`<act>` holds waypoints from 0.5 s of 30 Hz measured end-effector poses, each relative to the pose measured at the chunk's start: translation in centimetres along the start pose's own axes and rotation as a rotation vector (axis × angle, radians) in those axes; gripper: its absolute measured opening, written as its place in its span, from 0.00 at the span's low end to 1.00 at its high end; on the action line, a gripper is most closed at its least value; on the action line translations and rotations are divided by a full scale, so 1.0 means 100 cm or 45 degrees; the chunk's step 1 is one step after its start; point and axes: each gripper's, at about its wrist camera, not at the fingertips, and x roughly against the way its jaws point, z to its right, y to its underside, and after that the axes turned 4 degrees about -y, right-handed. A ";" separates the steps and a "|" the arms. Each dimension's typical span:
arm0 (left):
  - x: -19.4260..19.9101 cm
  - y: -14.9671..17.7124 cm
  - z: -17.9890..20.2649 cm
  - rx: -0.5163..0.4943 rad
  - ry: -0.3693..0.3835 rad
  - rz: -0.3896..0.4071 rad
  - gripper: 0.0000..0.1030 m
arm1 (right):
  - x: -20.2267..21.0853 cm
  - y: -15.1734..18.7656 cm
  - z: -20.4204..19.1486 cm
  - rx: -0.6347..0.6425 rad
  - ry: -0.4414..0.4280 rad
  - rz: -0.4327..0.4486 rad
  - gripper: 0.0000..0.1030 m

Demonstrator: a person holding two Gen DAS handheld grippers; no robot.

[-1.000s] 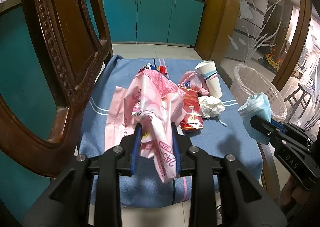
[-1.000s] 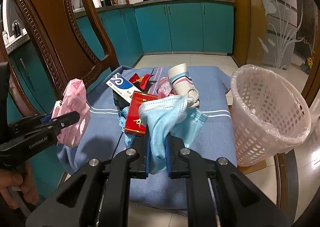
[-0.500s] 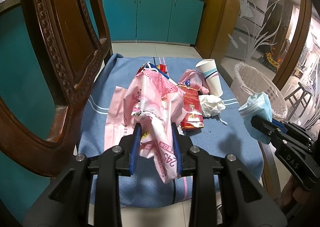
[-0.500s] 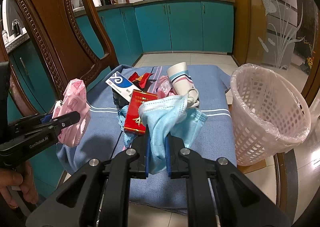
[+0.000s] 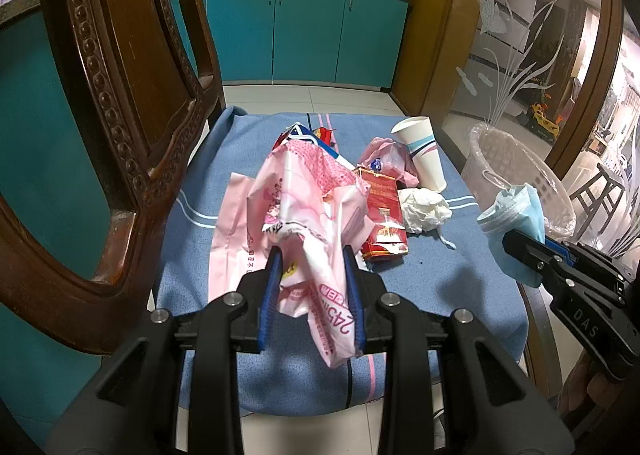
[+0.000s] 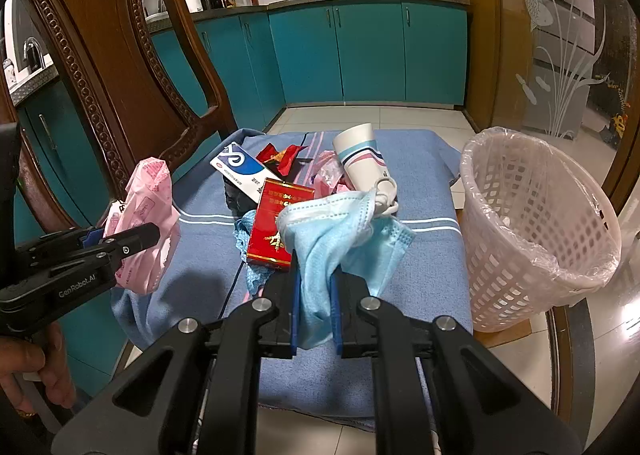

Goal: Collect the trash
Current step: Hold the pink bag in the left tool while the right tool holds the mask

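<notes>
Blue cloth (image 5: 448,279): it covers the seat of a carved wooden chair (image 5: 120,103), and the trash lies on it.
Left gripper (image 5: 312,255): its two jaws are closed on a crumpled pink plastic bag (image 5: 308,211); the blue pads press the bag from both sides, and the bag hangs above the cloth.
Left gripper, other view: in the right wrist view the left gripper (image 6: 156,233) stands at the left edge, with the pink bag (image 6: 150,223) in its tip, near the chair back (image 6: 108,55).
Right gripper (image 6: 314,275): its jaws are closed on a light blue face mask (image 6: 332,239); the mask is bunched between the pads and spreads out above them.
Right gripper, other view: in the left wrist view the right gripper (image 5: 510,243) holds the mask (image 5: 516,215) up, just in front of the basket rim.
Basket (image 6: 532,223): a white plastic basket with a thin clear liner bag; it stands at the right side of the chair, beside the cloth.
Red box (image 6: 276,223): a red carton with gold print, it lies flat in the middle of the cloth.
Paper cup (image 6: 362,167): white with blue and pink stripes, it stands mouth up and tilted behind the red box.
White tissue (image 5: 424,207): crumpled, just right of the red box (image 5: 382,223) and in front of the cup (image 5: 422,155).
Blue and white box (image 6: 242,171): it rests tilted behind the red box.
Red wrappers (image 6: 284,157): small, at the far side of the cloth.
Hand (image 6: 28,371): a person's hand holds the handle of the left gripper, at the lower left.
</notes>
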 end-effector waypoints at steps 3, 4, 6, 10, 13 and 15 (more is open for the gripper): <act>-0.001 0.000 0.000 -0.003 -0.002 -0.001 0.30 | 0.000 0.000 0.000 0.001 0.000 0.000 0.12; -0.001 0.000 0.000 -0.004 -0.003 -0.001 0.30 | 0.000 0.000 0.000 0.001 0.001 0.000 0.12; -0.001 0.000 0.000 -0.004 -0.004 -0.001 0.30 | 0.000 0.000 0.000 0.001 0.001 -0.002 0.12; -0.001 0.001 0.000 -0.006 -0.004 -0.002 0.30 | 0.000 0.001 0.001 0.002 0.002 0.000 0.12; -0.002 0.001 0.000 -0.007 -0.004 -0.001 0.31 | 0.003 0.000 0.005 -0.010 0.009 0.020 0.12; -0.002 0.001 0.000 -0.007 -0.004 -0.003 0.31 | 0.010 -0.004 0.012 -0.032 0.014 0.060 0.12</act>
